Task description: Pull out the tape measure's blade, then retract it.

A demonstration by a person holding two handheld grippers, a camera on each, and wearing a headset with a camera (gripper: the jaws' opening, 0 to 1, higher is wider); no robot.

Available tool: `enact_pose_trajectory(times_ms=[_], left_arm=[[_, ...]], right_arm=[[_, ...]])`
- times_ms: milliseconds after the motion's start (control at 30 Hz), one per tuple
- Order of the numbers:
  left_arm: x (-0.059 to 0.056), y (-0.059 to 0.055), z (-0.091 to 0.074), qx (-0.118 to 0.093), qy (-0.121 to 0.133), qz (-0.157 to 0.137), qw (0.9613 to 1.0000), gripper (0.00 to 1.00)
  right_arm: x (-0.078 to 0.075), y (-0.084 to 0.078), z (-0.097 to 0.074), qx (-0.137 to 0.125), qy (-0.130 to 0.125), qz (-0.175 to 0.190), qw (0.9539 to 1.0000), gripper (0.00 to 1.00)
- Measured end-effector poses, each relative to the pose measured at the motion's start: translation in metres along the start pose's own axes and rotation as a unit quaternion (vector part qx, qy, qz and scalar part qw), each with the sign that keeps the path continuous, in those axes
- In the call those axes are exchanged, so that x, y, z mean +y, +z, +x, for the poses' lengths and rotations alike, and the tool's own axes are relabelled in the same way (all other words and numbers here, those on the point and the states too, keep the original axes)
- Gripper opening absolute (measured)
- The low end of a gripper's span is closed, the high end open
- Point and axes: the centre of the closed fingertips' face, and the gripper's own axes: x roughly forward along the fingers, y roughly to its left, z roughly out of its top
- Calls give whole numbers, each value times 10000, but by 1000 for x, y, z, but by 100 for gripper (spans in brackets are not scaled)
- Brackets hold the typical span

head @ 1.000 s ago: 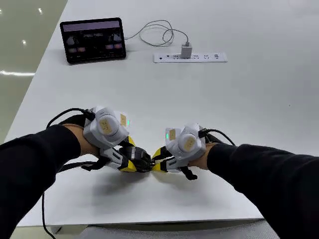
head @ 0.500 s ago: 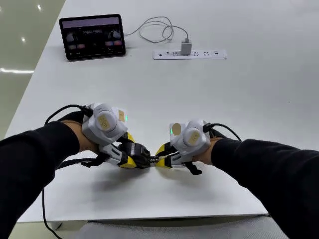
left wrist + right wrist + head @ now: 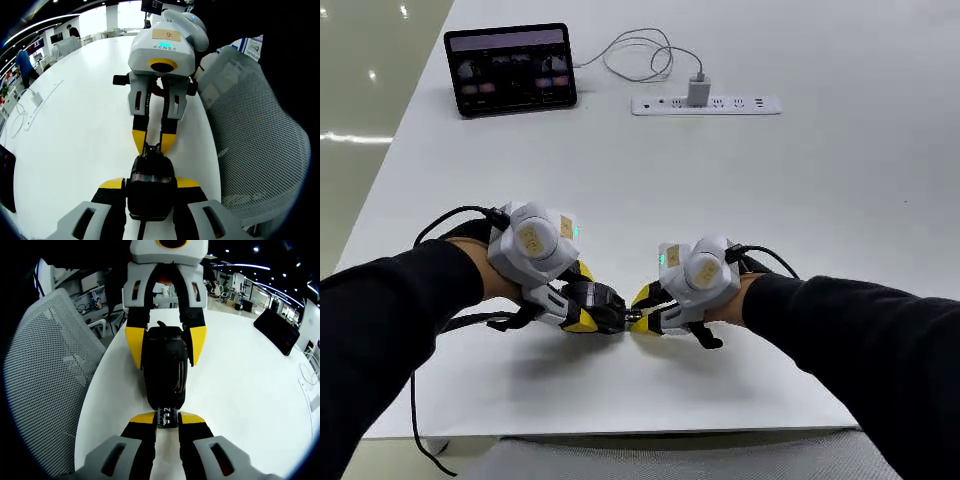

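Edging a shade further from the case than a second ago, the right gripper (image 3: pixel 167 420) now has a short stub of blade (image 3: pixel 167 415) showing between itself and the black tape measure (image 3: pixel 165 360), where the two had sat almost touching. Its yellow-tipped jaws are pressed together on the blade's end, whose printed marks show in the right gripper view. Opposite, the left gripper (image 3: pixel 150 182) clamps the tape measure's body from both sides, jaws tight against the casing. The two grippers point tip to tip, nearly in line, near the front edge of the white table (image 3: pixel 770 200), with the case between them and just beside the right gripper's tips; whether the case rests on the tabletop cannot be told. A person in black sleeves (image 3: pixel 390 310) holds both tools, with dark cables trailing from each. At the far side of the table, well apart from the work, a tablet (image 3: pixel 510 68) stands propped with its screen lit. Near it a white power strip (image 3: pixel 705 104) lies flat with a charger (image 3: pixel 698 92) plugged in and a looped cable (image 3: pixel 635 55) running toward the tablet. A grey mesh chair back (image 3: pixel 255 125) shows beside the table edge in both gripper views
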Motion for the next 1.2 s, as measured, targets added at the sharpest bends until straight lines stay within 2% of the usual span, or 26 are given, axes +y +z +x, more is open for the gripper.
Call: enact_pose_trajectory(times_ms=[1200], left_arm=[[-1,1,-2,-29,25,-65,10000,32]], right_arm=[[-2,-11,-9,114,25,111,9999,10]])
